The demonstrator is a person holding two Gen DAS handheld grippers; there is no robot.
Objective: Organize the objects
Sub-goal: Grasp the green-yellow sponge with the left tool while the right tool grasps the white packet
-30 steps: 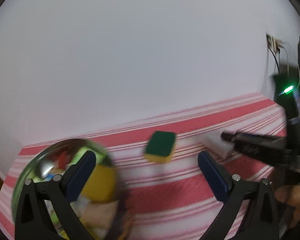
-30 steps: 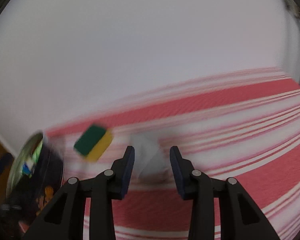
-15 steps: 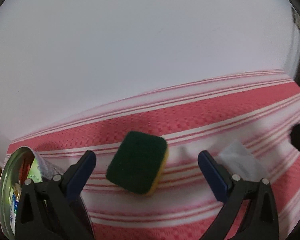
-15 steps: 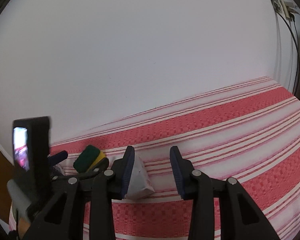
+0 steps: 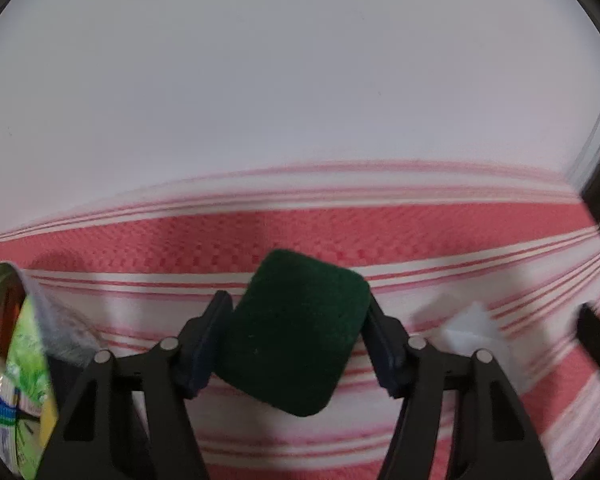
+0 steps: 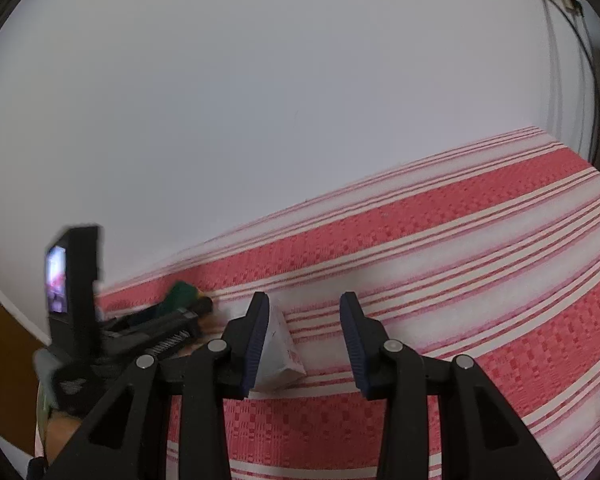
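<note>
A soft, light green scouring sponge (image 5: 296, 334) is bracketed at its side edges by the narrowed left gripper (image 5: 298, 340), contact unclear, while the right gripper (image 6: 304, 336) is held open, empty.

The shiny round metal tin (image 5: 10, 368) with a green printed inside was cut off by the left wrist view's left edge; the white folded paper packet (image 5: 470, 330) at right was blurred there; in the right wrist view the packet (image 6: 278, 350) was partly hidden behind a finger; the dark green scouring sponge (image 6: 182, 293) far left was smeared, mostly hidden.
</note>
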